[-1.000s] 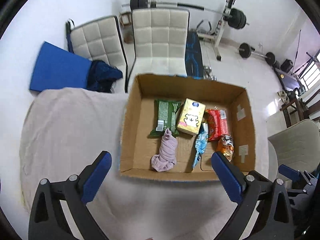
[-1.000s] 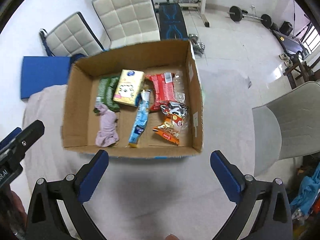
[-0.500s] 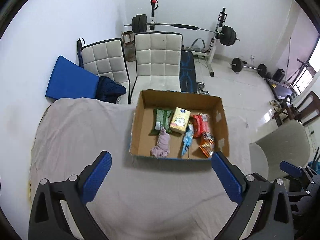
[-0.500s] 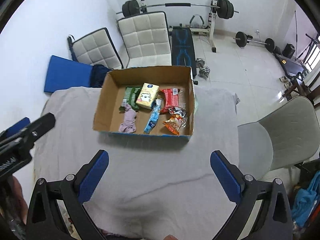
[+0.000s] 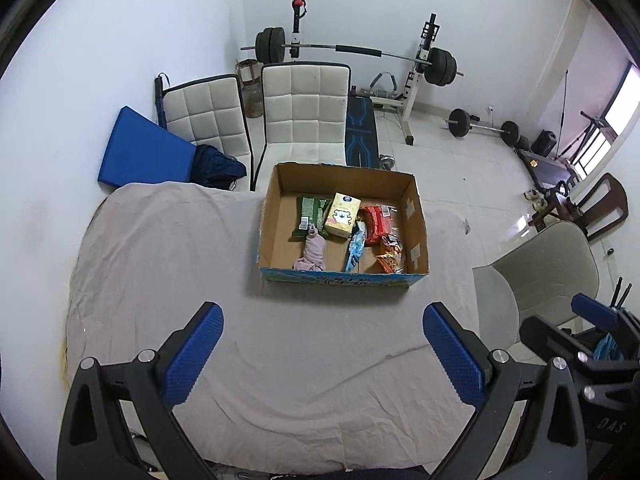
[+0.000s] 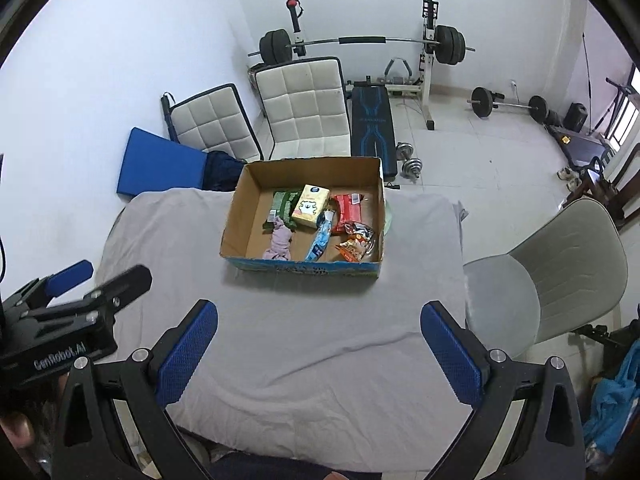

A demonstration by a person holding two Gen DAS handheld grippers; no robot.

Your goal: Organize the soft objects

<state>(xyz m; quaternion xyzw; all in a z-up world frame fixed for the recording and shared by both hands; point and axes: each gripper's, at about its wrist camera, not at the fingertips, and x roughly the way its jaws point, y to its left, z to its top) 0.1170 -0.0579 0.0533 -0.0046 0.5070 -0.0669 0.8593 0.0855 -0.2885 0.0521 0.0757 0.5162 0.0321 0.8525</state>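
A cardboard box (image 5: 269,208) (image 6: 236,210) stands at the far side of a table covered in grey cloth (image 5: 160,264) (image 6: 320,320). It holds a pink cloth (image 5: 313,251) (image 6: 280,240), a green packet (image 5: 309,216), a yellow tissue pack (image 5: 341,220) (image 6: 310,210), a blue sachet (image 5: 355,247), a red packet (image 5: 376,222) and an orange snack bag (image 5: 389,258). My left gripper (image 5: 322,356) and my right gripper (image 6: 318,354) are open and empty, well back from the box over the near cloth. The left gripper also shows at the left of the right wrist view (image 6: 76,300).
Two white padded chairs (image 5: 304,112) and a blue mat (image 5: 140,152) stand behind the table. A grey chair (image 6: 560,280) is at the right. A barbell rack (image 5: 360,52) and weights lie on the floor beyond.
Both grippers have pulled back and up from the box, which now looks much smaller and farther. Both stay open and empty.
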